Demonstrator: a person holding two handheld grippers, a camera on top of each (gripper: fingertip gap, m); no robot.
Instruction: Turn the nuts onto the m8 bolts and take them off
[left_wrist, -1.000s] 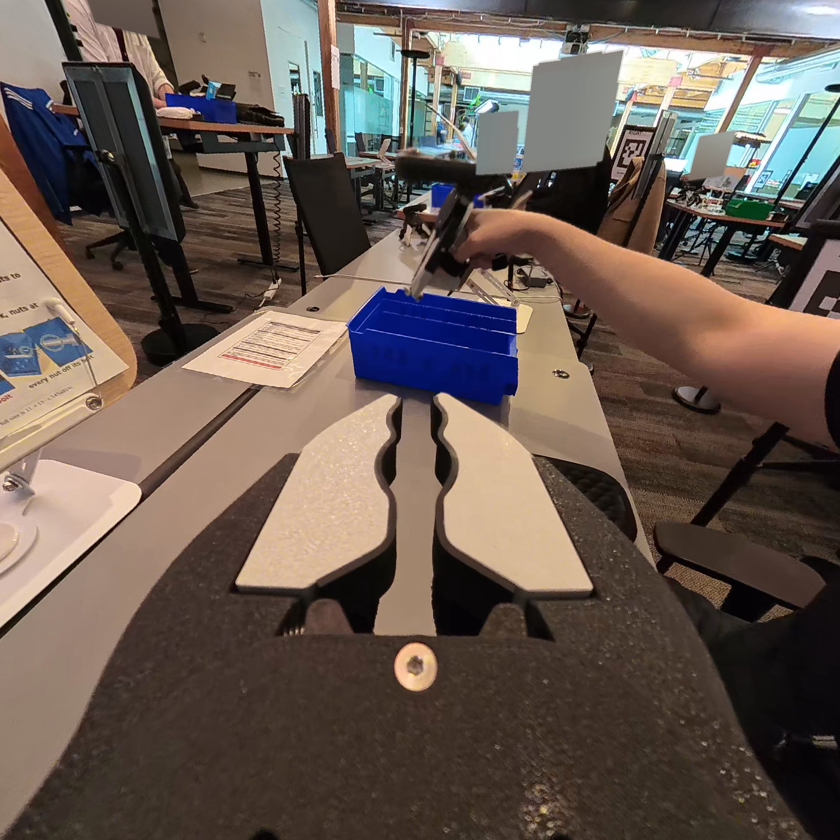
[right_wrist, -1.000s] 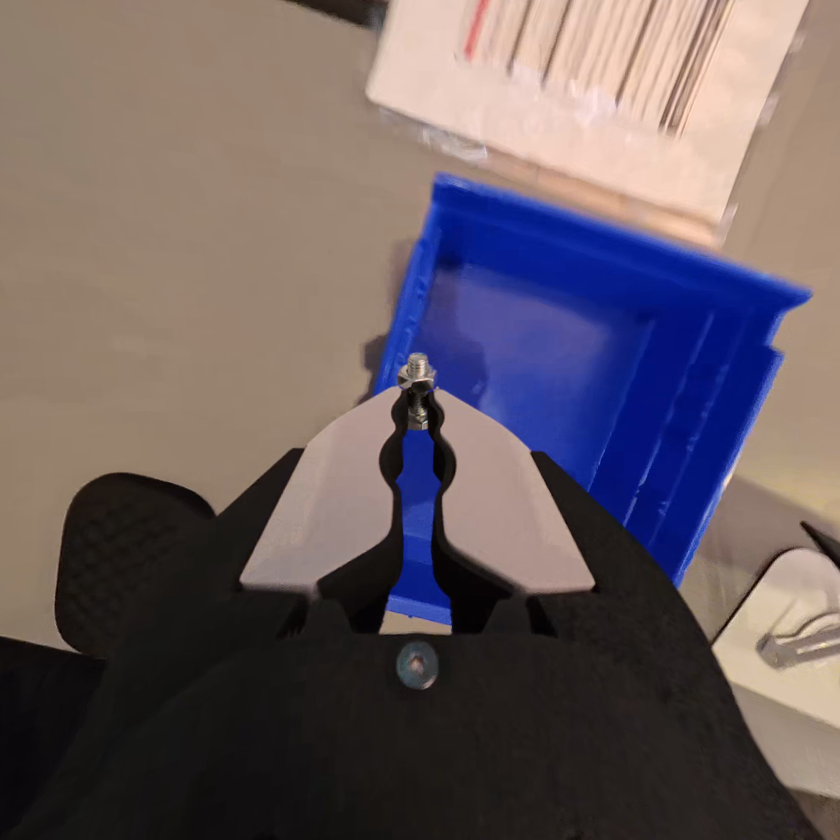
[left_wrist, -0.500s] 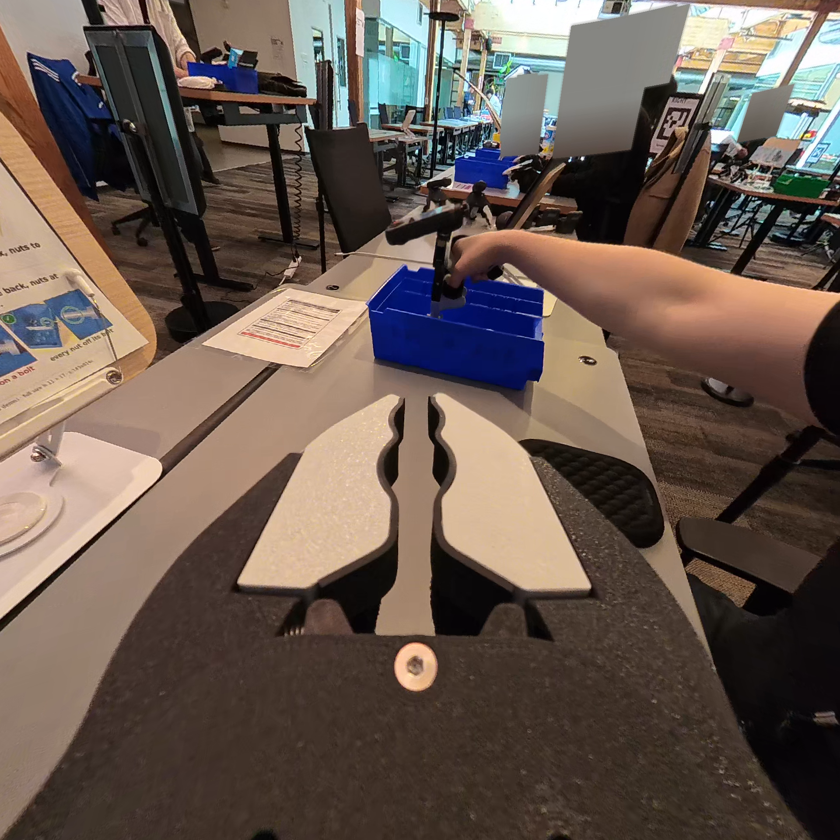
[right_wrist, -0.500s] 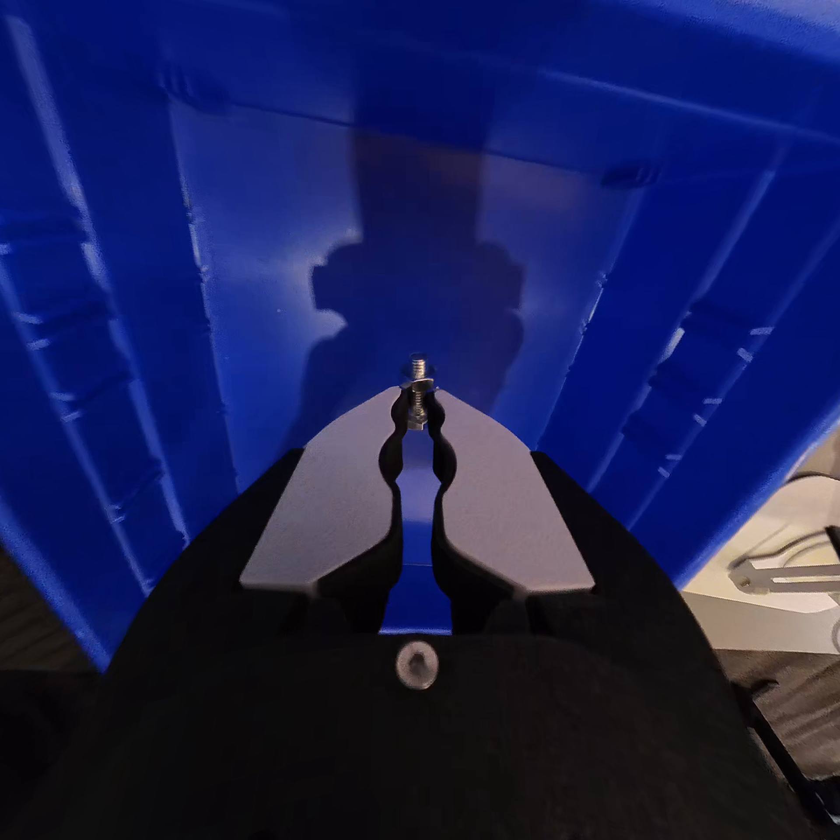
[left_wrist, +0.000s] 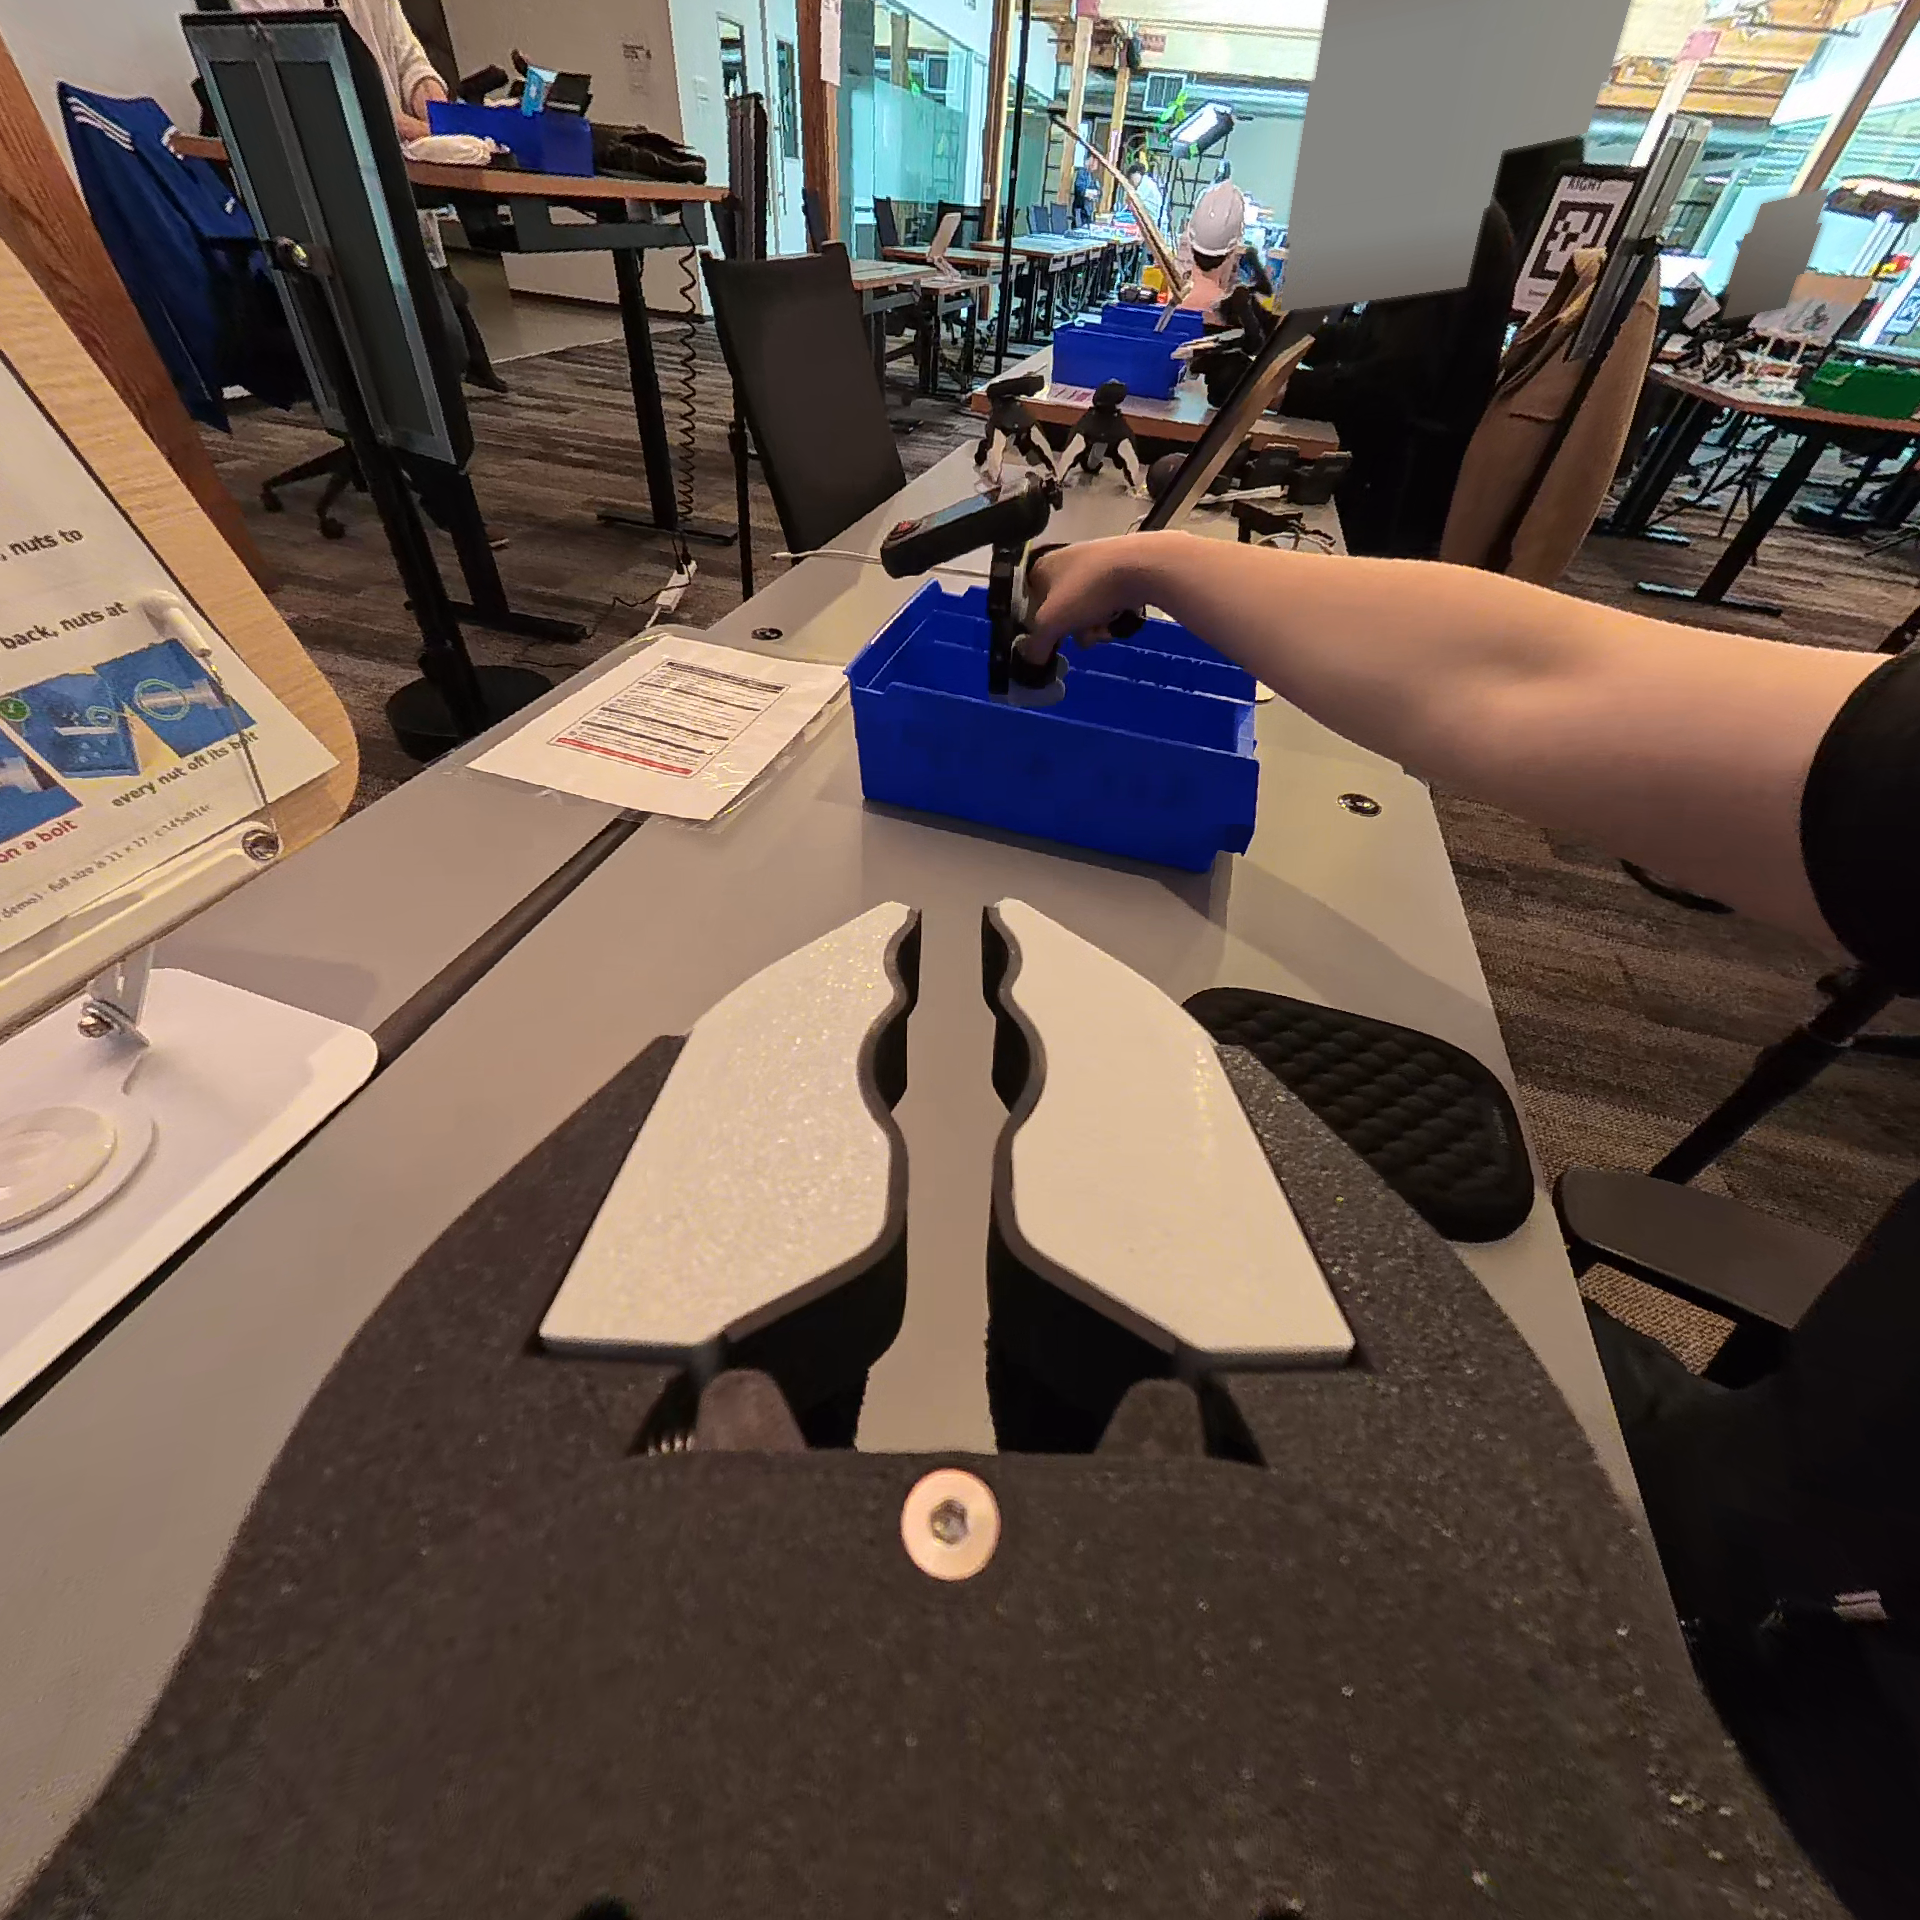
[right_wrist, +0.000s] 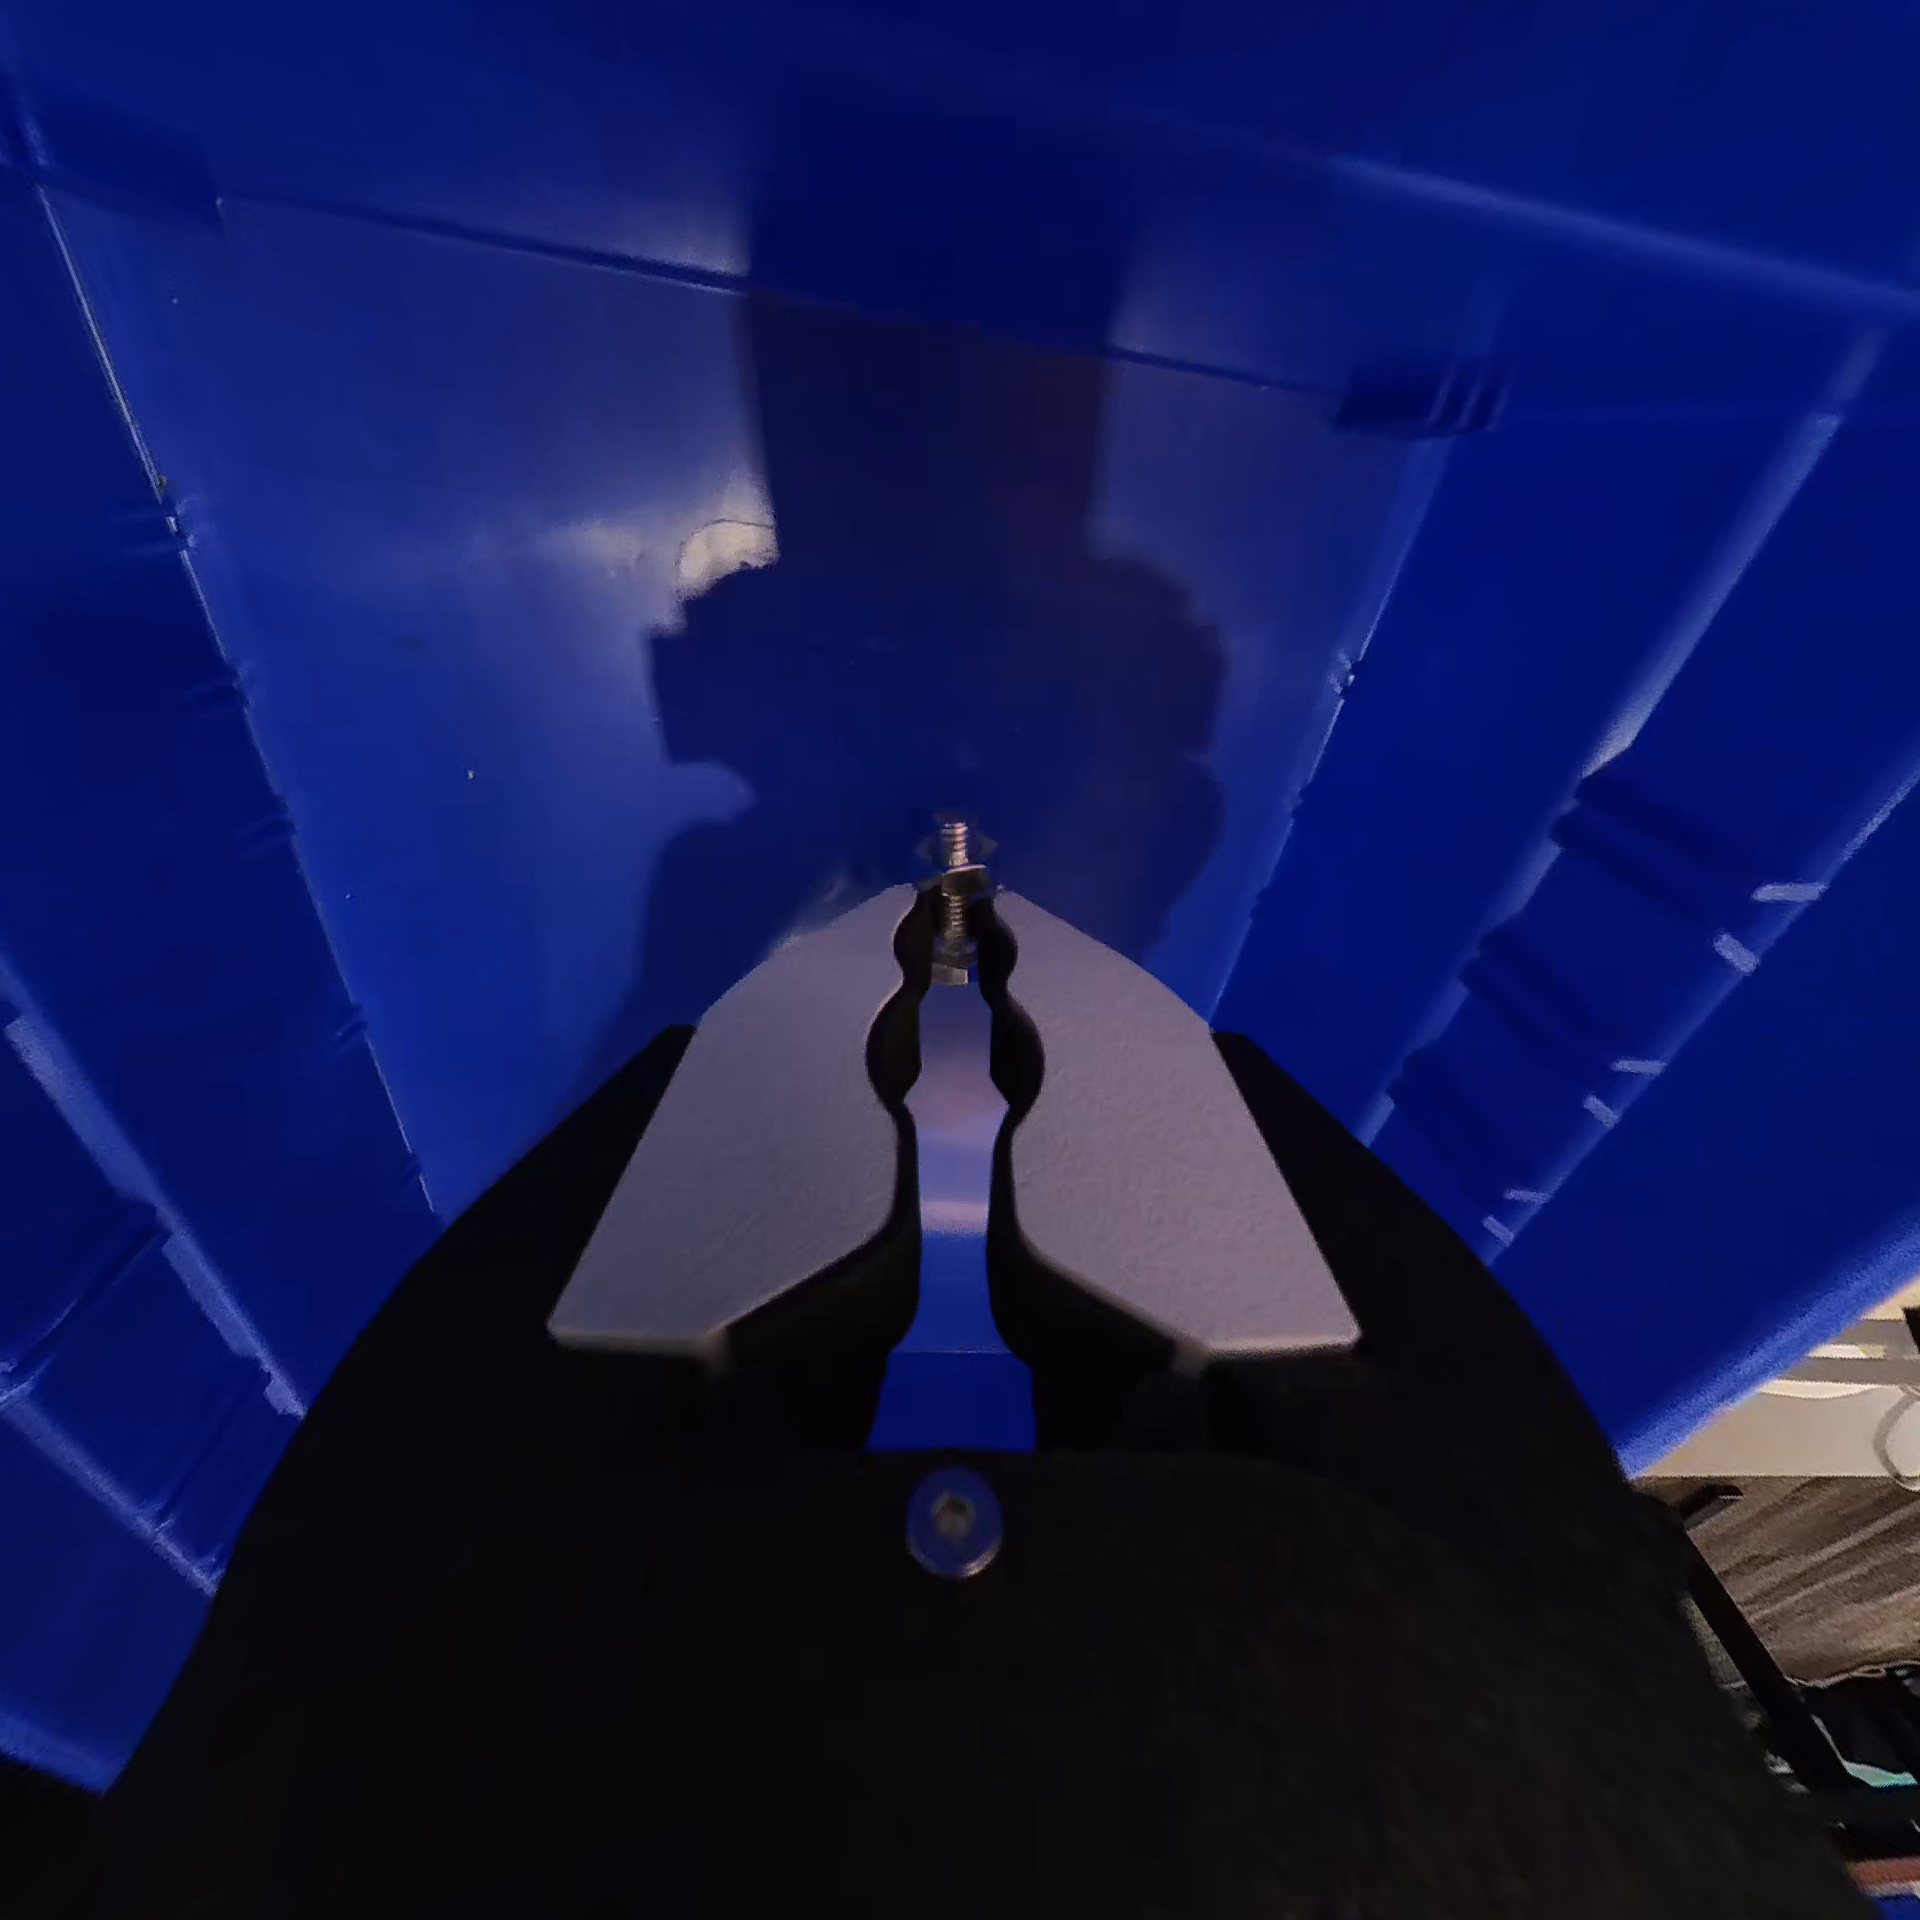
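Bolt (right_wrist: 954, 902) with its nut (right_wrist: 958, 854) threaded on sits pinched at my right gripper's (right_wrist: 952, 914) tips, pointing at twelve o'clock, low inside the blue bin (right_wrist: 416, 623) and close above its floor. I judge this the drop-off step: nut on, assembly ready to be set down. Next I need to ease the fingers apart gently so it lies flat. My left gripper (left_wrist: 951, 935) hangs over the grey table (left_wrist: 675, 914), fingers narrow, holding nothing, bin at twelve o'clock.
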